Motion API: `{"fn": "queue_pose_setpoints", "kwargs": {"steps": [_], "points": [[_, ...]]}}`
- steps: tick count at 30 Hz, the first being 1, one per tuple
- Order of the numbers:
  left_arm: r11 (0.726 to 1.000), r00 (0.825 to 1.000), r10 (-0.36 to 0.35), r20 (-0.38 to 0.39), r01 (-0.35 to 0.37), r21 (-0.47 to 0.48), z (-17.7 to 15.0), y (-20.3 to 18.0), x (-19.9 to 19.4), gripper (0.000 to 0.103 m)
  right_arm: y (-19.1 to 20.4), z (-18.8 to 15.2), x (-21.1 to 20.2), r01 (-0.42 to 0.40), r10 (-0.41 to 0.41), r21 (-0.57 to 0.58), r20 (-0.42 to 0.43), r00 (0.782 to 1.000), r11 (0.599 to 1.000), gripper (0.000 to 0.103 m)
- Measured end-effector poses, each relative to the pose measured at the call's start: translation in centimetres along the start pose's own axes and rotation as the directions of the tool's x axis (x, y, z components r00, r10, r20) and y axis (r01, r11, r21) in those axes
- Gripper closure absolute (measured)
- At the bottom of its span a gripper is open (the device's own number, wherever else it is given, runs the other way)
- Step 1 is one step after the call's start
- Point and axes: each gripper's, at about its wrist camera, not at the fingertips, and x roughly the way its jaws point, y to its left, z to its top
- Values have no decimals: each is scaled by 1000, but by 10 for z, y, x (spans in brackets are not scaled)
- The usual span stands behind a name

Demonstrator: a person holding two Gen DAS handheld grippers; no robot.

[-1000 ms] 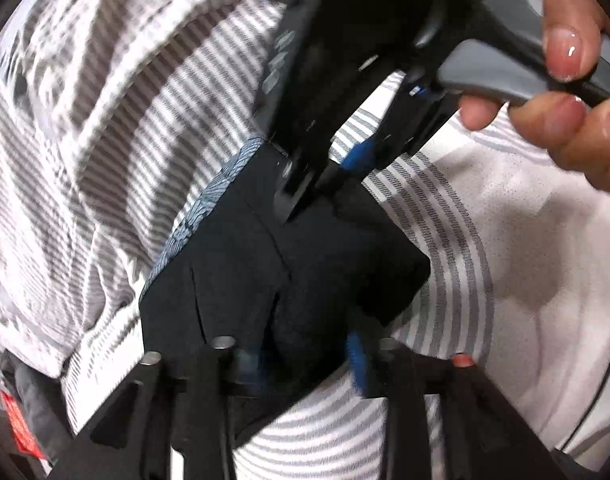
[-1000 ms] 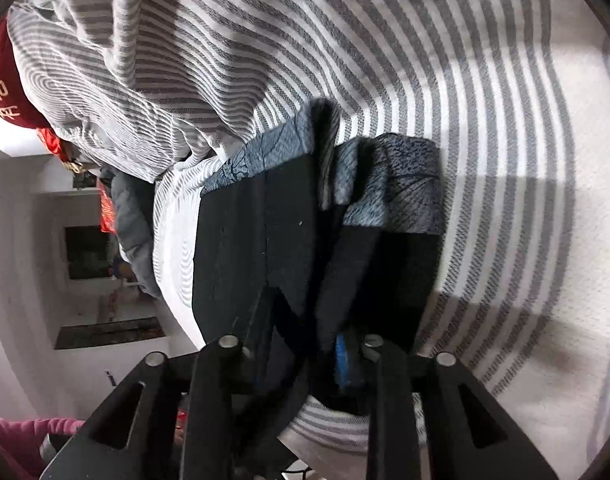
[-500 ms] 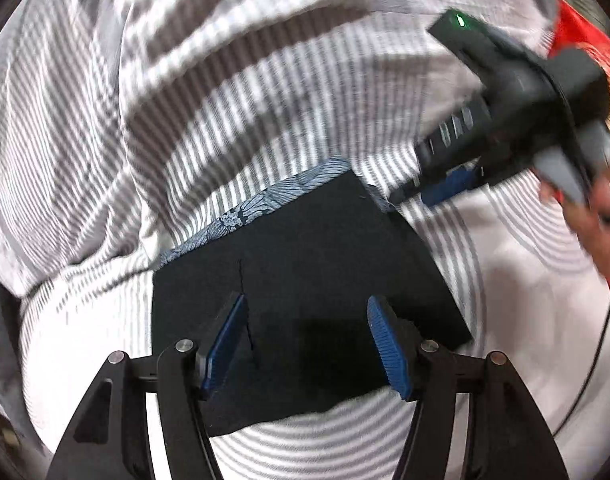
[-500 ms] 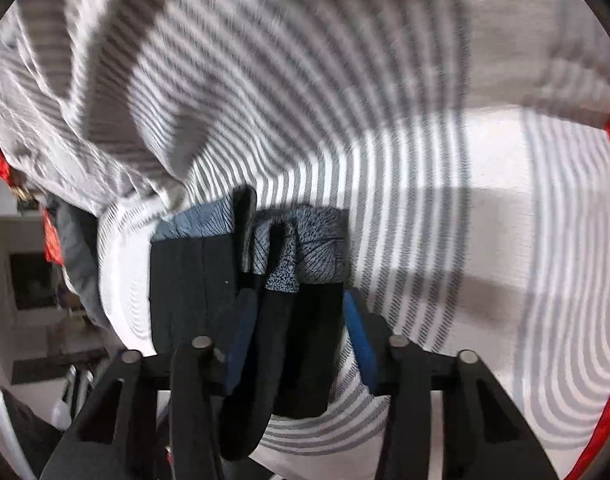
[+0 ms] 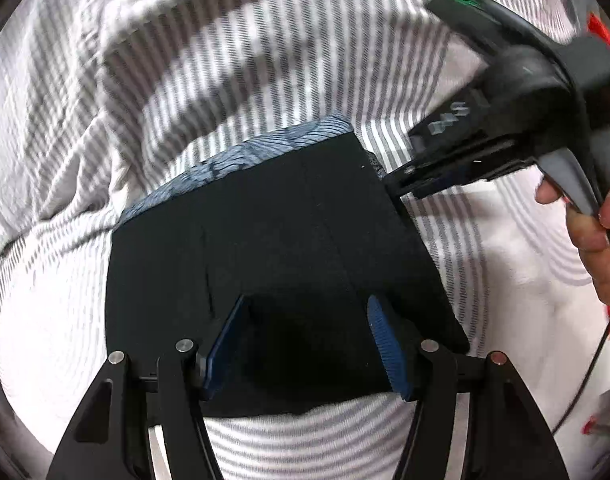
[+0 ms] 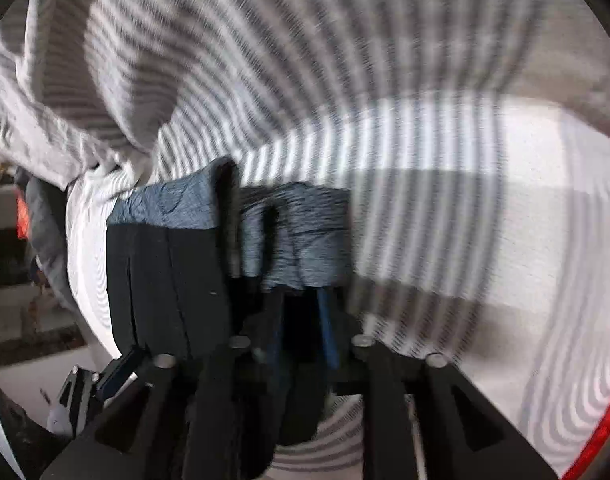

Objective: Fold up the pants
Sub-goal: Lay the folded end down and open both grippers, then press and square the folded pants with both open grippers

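The black pants [image 5: 273,248] lie folded into a flat block on the striped bedsheet [image 5: 185,80], with a blue-grey patterned waistband [image 5: 241,156] along the far edge. My left gripper [image 5: 305,344] is open just above the near edge of the pants and holds nothing. My right gripper [image 5: 417,188] comes in from the right, its tips at the far right corner of the pants. In the right wrist view the right gripper [image 6: 301,332] has its blue pads close together around the black cloth edge [image 6: 297,320] below the waistband [image 6: 305,236].
A crumpled striped duvet [image 5: 85,60] is heaped at the back and left. A hand [image 5: 597,232] holds the right gripper's handle. Red fabric [image 6: 601,432] lies at the bed's right edge. The bed's edge and the floor [image 6: 25,344] show at the left in the right wrist view.
My left gripper let go of the pants, opened and drew back. My right gripper opened and pulled away, then came back and closed on the right edge.
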Motion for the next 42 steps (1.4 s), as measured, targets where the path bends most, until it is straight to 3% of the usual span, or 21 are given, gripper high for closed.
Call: {"fn": "queue_pose_setpoints", "kwargs": {"steps": [1, 4, 11, 21, 27, 30, 35, 36, 38, 39, 42], "points": [[999, 1000, -5, -11, 5, -34, 0, 9, -6, 39, 0, -3, -7, 7, -7, 2, 14, 1000, 1000, 54], [991, 999, -6, -37, 1, -134, -3, 34, -16, 39, 9, -16, -35, 18, -17, -12, 73, 997, 1000, 29], [963, 994, 44, -100, -69, -262, -9, 82, -16, 39, 46, -51, -45, 101, -91, -98, 96, 991, 990, 24], [961, 994, 43, -105, -70, -267, -14, 106, -6, 39, 97, -78, -31, 250, -219, -193, 167, 961, 949, 24], [967, 991, 26, -133, -58, -247, -24, 113, 14, 39, 87, -91, 4, 364, -340, -174, 151, 928, 915, 24], [971, 990, 12, -139, -45, -236, -29, 115, 27, 39, 71, -98, 17, 355, -337, -99, 159, 928, 930, 20], [984, 995, 22, -97, -39, -173, -34, 111, 32, 39, 64, -101, 26, 413, -394, -81, 184, 901, 907, 4], [985, 995, 16, -95, -33, -169, -34, 112, 33, 39, 61, -99, 28, 408, -392, -69, 175, 903, 910, 1], [986, 995, 1, -96, -17, -163, -34, 114, 34, 37, 58, -96, 28, 397, -386, -43, 155, 909, 917, 1], [987, 995, -9, -99, -7, -161, -33, 115, 35, 31, 59, -96, 27, 400, -390, -40, 156, 908, 916, 1], [987, 993, -45, -110, 27, -160, -31, 122, 37, 30, 62, -97, 24, 420, -407, -42, 175, 897, 907, 1]]}}
